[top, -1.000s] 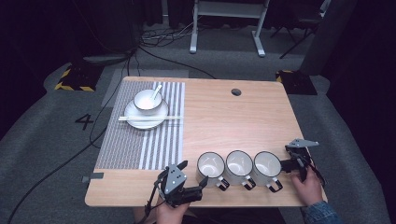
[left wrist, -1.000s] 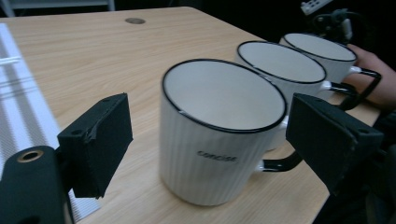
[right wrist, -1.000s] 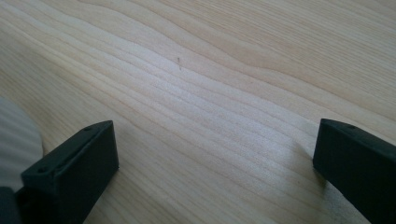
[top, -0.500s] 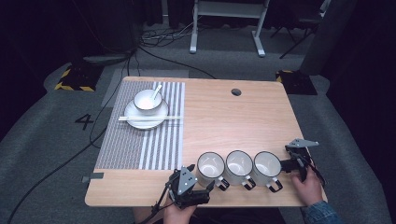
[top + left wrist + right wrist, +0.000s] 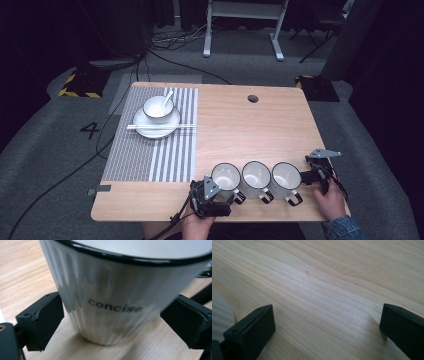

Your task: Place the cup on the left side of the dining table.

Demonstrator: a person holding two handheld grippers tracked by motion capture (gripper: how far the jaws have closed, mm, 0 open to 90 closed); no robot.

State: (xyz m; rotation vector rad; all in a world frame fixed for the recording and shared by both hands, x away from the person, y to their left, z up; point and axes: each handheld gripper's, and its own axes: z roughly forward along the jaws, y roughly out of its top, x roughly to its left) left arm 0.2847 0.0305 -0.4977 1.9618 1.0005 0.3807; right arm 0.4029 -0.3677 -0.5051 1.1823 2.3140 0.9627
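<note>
Three white ribbed mugs with black rims stand in a row near the table's front edge: left mug [image 5: 226,176], middle mug [image 5: 256,175], right mug [image 5: 285,176]. My left gripper [image 5: 225,196] sits at the front edge, its jaws open on either side of the left mug [image 5: 112,302], which bears the word "concise"; both pads are close to its wall. My right gripper [image 5: 306,176] rests just right of the right mug, open over bare wood [image 5: 327,322]. A sliver of that mug [image 5: 219,315] shows beside its left jaw.
A striped placemat [image 5: 150,155] covers the table's left part. On it is a white plate [image 5: 142,130] carrying a bowl [image 5: 158,106] with a spoon, and chopsticks [image 5: 160,127] across the plate. A cable hole [image 5: 252,98] lies at the back. Wood between mat and mugs is bare.
My left gripper has slid right along the front edge until its jaws bracket the left mug. The right gripper and the mugs have stayed put.
</note>
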